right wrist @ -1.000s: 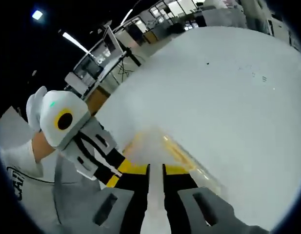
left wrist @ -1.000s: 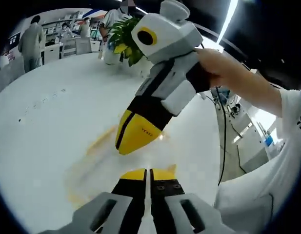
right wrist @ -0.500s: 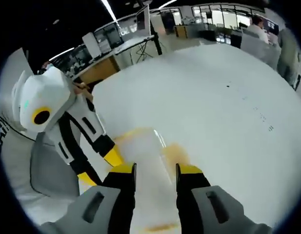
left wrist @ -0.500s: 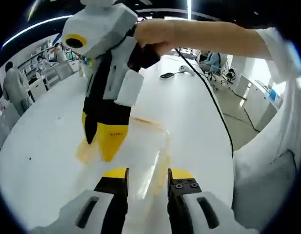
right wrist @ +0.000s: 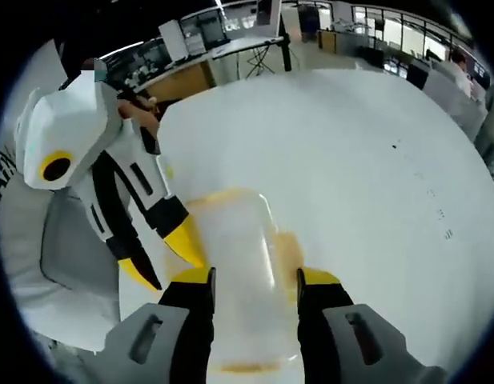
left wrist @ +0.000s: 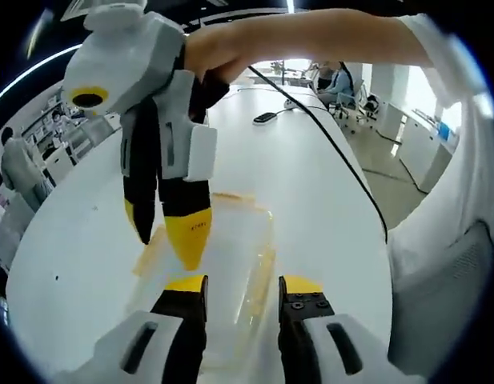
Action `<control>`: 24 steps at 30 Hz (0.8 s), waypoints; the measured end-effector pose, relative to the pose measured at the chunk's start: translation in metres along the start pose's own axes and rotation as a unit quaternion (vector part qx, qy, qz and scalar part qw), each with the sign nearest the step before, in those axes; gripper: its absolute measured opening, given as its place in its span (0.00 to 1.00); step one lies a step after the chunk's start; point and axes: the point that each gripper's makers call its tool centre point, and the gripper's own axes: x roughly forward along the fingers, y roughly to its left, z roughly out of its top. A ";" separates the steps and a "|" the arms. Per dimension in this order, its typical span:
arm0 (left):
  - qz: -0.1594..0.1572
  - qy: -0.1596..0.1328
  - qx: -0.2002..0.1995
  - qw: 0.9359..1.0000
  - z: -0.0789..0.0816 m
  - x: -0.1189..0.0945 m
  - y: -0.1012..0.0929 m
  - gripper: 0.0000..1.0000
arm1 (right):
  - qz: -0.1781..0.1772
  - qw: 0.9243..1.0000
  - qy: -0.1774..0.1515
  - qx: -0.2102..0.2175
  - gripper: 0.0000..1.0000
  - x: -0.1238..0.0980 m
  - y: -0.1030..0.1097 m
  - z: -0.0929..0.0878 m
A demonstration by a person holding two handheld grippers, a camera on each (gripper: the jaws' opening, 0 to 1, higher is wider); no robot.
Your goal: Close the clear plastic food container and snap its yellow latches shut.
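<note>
The clear plastic container lies flat on the white table, with its yellow latches sticking out at the edges. My left gripper is open just over its near end. The right gripper comes down from above, open, with one yellow fingertip over the container's left side. In the right gripper view the container lies straight ahead between the jaws of my open right gripper, and a yellow latch lies on its right. The left gripper enters from the left, open, beside the box.
A black cable runs across the table to a small dark device. A person's white sleeve is on the right. People stand by shelves at the far left. Workbenches line the back of the room.
Both grippers have gone from shut or nearly shut to open. The views have swung, so the container now lies lengthwise between each pair of jaws.
</note>
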 end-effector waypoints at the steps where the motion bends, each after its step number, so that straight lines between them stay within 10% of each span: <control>1: 0.000 0.001 0.012 1.000 0.000 0.001 -0.002 0.32 | 0.002 1.000 0.003 0.005 0.37 0.001 0.000 -0.001; 6: 0.010 0.007 0.089 0.996 -0.002 0.004 -0.004 0.35 | 0.004 1.000 0.014 0.004 0.38 0.005 -0.004 -0.002; 24: 0.046 0.038 0.155 0.986 -0.003 0.008 0.002 0.26 | 0.010 0.999 0.037 -0.001 0.36 0.008 -0.003 -0.001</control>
